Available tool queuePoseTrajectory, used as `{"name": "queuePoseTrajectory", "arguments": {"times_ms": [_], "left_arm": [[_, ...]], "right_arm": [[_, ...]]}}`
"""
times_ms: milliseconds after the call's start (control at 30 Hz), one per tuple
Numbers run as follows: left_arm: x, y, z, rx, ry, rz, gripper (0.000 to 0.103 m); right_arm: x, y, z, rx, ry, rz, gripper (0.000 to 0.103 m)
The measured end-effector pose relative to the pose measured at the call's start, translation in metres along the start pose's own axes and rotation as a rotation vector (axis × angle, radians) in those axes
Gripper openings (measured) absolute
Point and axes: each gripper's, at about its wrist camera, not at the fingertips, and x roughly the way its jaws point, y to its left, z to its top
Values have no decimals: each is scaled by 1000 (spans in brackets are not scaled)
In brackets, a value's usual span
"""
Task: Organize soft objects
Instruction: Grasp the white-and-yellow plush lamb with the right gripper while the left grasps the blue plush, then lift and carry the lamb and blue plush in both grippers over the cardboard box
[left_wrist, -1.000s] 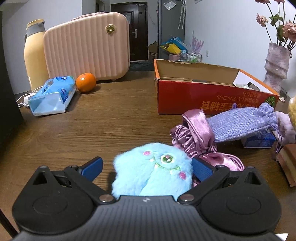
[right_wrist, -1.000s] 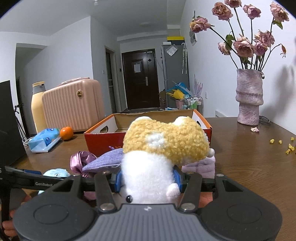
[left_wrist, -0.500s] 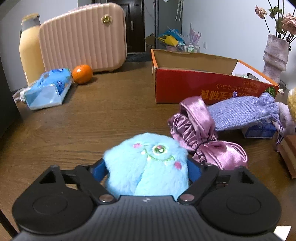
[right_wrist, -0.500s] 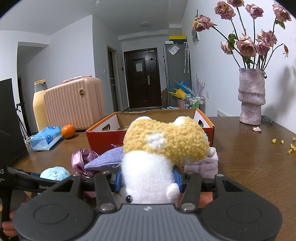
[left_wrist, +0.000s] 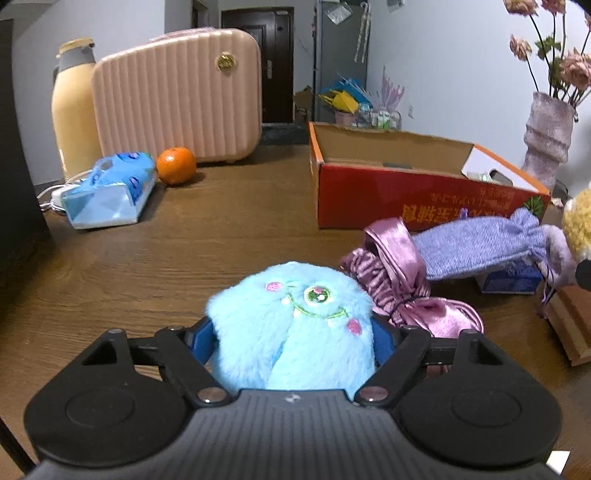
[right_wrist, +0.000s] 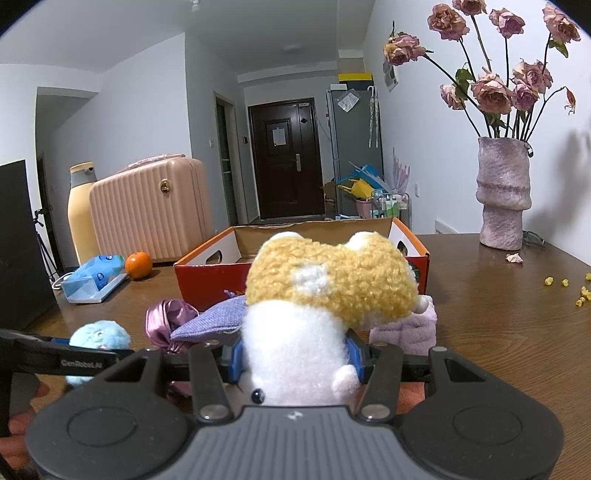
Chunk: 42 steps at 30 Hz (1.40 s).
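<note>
Left claw (left_wrist: 291, 332) closing on the blue fluffy toy (left_wrist: 295, 332) just before the red box (left_wrist: 406, 199), right claw (right_wrist: 295, 354) clamped on the yellow-and-white plush (right_wrist: 325, 288), both likely box-bound.

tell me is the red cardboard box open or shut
Open. The red cardboard box has no lid on top; its brown inner walls and floor show from above in both wrist views, and it stands upright on the wooden table.
</note>
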Motion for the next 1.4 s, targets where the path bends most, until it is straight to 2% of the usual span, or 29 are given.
{"name": "queuePoseTrajectory", "arguments": {"times_ms": [600,1400], "left_arm": [[-44,0,7,-34,-164,-23,80],[-45,-51,60,-46,-280,-83,80]], "right_arm": [[-11,-2,7,-6,-68,28,50],[9,-12,53,-89,-137,8,50]]}}
